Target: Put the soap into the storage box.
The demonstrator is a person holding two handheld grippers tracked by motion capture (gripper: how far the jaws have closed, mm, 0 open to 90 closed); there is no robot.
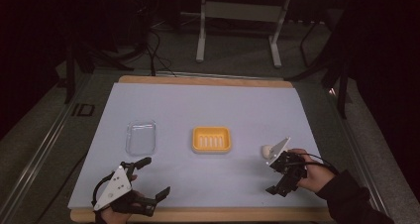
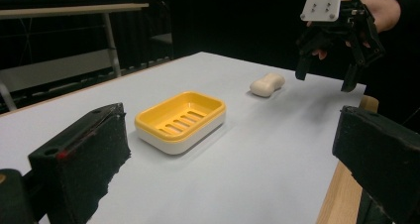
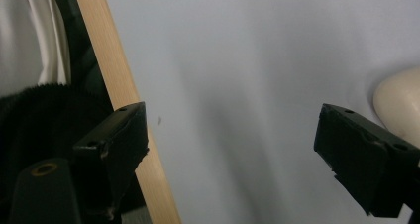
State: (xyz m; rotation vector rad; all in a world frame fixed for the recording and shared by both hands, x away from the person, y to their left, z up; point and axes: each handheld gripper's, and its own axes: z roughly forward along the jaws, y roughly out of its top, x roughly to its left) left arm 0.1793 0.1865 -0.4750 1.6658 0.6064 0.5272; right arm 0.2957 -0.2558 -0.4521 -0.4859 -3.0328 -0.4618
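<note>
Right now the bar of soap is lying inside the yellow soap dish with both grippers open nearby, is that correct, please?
Not quite: the soap lies on the table, apart from the yellow soap dish, which is empty, as the left gripper view shows. Both the left gripper and the right gripper are indeed open.

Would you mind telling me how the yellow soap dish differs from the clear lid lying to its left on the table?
The yellow soap dish is opaque and bright, while the clear lid is see-through, so the pale table cover shows through it. The soap dish has a row of slots in its floor; the lid looks plain. The soap dish lies crosswise, the lid lengthwise. Both are rounded rectangles, and neither gripper touches them.
</note>
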